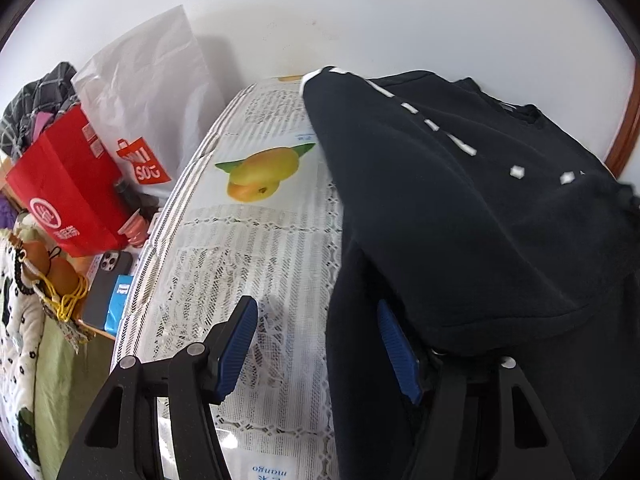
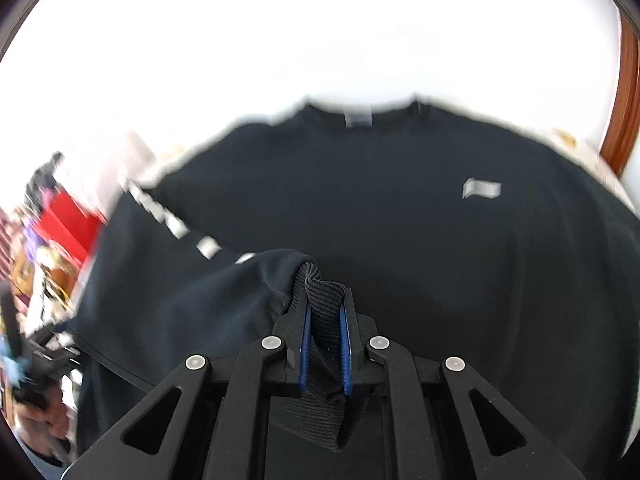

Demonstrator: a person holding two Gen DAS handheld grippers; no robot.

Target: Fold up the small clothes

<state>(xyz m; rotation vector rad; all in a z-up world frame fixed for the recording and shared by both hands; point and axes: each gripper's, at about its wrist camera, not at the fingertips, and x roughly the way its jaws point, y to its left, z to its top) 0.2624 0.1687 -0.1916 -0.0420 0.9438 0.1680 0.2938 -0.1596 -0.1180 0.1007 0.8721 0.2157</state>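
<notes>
**Right gripper pinches the sweatshirt's ribbed cuff; left gripper stands open at the sleeve's edge**

The right gripper (image 2: 325,312) points steeply downward over the garment, its two blue-padded fingers (image 2: 305,344) drawn narrow and pressing from both sides on a ribbed black knit cuff (image 2: 322,300). The cuff bunches up between the pads and trails back under the gripper's black frame. From the cuff, the sleeve runs off to the left, marked with white printed blocks.

Beyond it lies the black long-sleeved sweatshirt (image 2: 360,208), spread chest-up on the table with its neckline toward the white wall and a small grey logo on the chest. The view is blurred at its left edge.

The left gripper (image 1: 316,320) also tilts down, its jaws partly apart. The left blue pad (image 1: 240,344) hangs free above the white lace tablecloth with a printed mango (image 1: 256,216); the right pad sits against a fold of the sweatshirt's sleeve, which drapes over that finger. No cloth is pinched between the pads.

Left of the table stand a red paper shopping bag (image 1: 68,188) and a white plastic bag (image 1: 152,92), with a dark smartphone (image 1: 108,284) below them.
</notes>
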